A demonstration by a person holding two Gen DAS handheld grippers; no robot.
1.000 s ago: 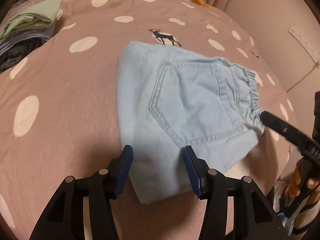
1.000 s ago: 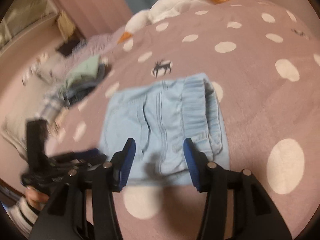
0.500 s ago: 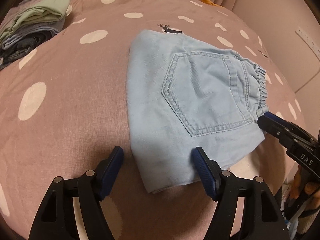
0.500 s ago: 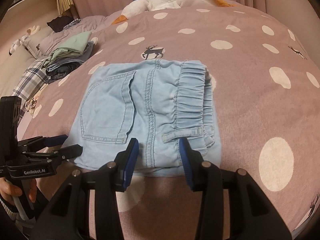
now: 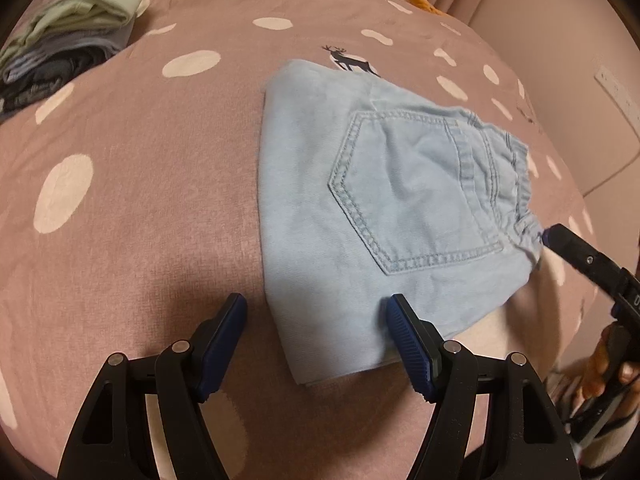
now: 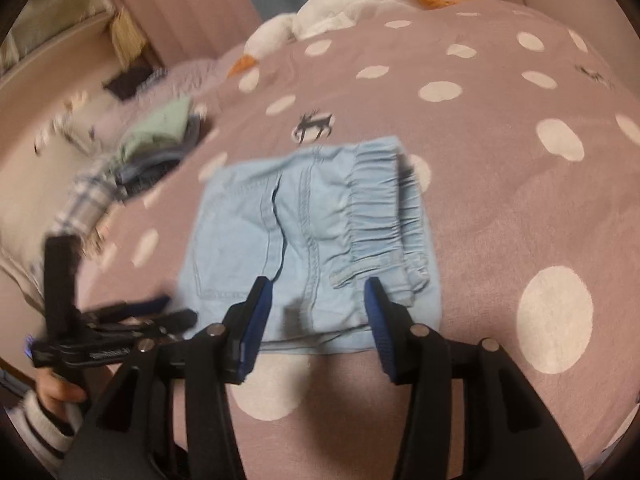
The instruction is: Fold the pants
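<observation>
The light blue denim pants (image 5: 384, 208) lie folded into a compact rectangle on the bed, back pocket up and elastic waistband at the right. They also show in the right wrist view (image 6: 312, 240), which is blurred. My left gripper (image 5: 316, 316) is open and empty just above the near left corner of the pants. My right gripper (image 6: 316, 300) is open and empty over the near edge by the waistband; it also shows in the left wrist view (image 5: 552, 236) at the waistband corner. The left gripper shows in the right wrist view (image 6: 160, 312) at the pants' left corner.
The mauve bedcover (image 5: 132, 208) has white dots and a deer print (image 5: 350, 60). A stack of folded clothes (image 5: 68, 44) sits at the far left. A white goose plush (image 6: 344, 12) lies at the head of the bed. A wall (image 5: 560, 40) runs along the right.
Both grippers have opened wider than half a second ago. The right gripper has swung and its view is blurred again. The pants lie where they were.
</observation>
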